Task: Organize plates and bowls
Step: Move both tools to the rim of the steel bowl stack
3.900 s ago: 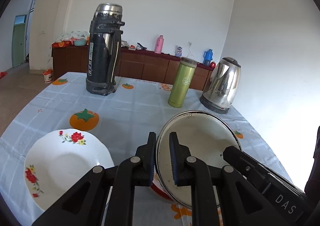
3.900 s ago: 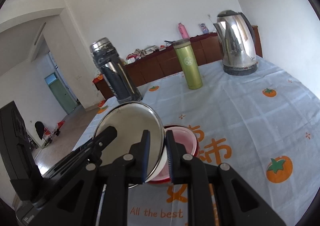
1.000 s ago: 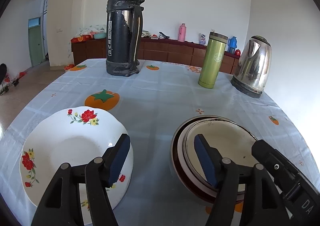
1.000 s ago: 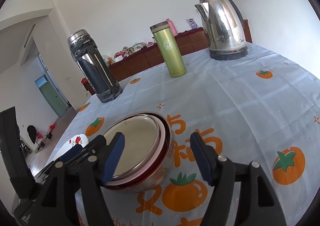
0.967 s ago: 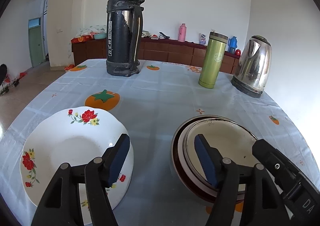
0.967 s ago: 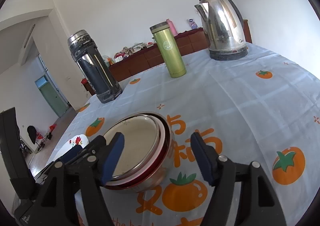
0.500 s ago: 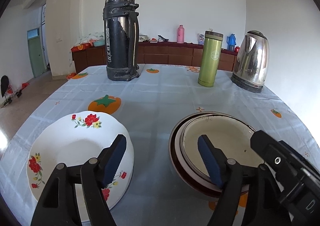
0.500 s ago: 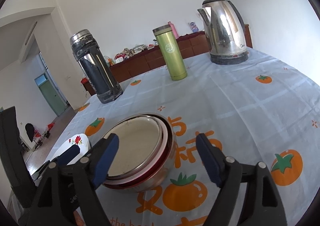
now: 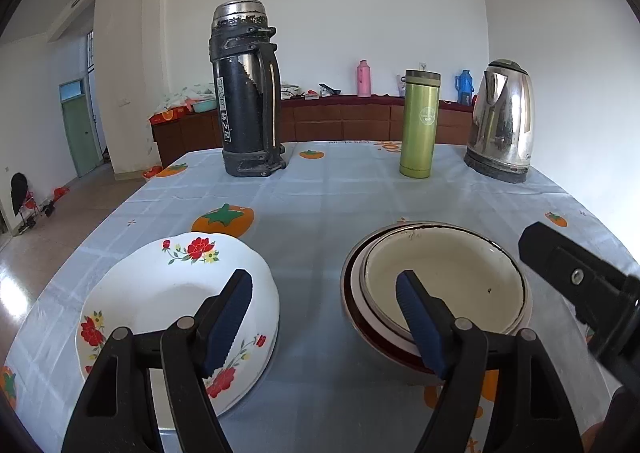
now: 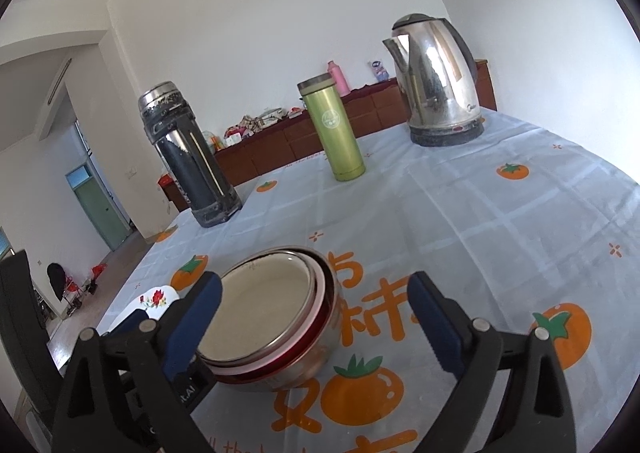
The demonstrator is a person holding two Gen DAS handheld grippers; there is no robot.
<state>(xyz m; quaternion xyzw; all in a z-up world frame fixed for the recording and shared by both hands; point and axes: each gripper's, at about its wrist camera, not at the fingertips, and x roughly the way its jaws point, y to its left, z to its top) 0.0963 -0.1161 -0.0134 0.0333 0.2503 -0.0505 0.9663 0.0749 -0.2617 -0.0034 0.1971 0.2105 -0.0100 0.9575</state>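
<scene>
Two nested bowls sit at the lower right of the left wrist view: a cream enamel bowl with a dark rim (image 9: 444,273) rests inside a red-sided metal bowl (image 9: 352,305), on a pale blue tablecloth printed with orange persimmons (image 9: 320,205). At the lower left lies a white scalloped plate with red flower sprigs (image 9: 160,293), well apart from the bowls.

At the bottom centre of that view the left gripper (image 9: 324,305) reaches in low, jaws spread wide with only cloth between them; one blue pad overlaps the plate, the other the cream bowl. In the right wrist view, the right gripper (image 10: 314,305) enters from the bottom edge, angled slightly downward, its jaws opening around the nested bowls without pressing on them. Its left pad overlaps the cream bowl's rim, while its right pad stands over the cloth's orange lettering.
</scene>
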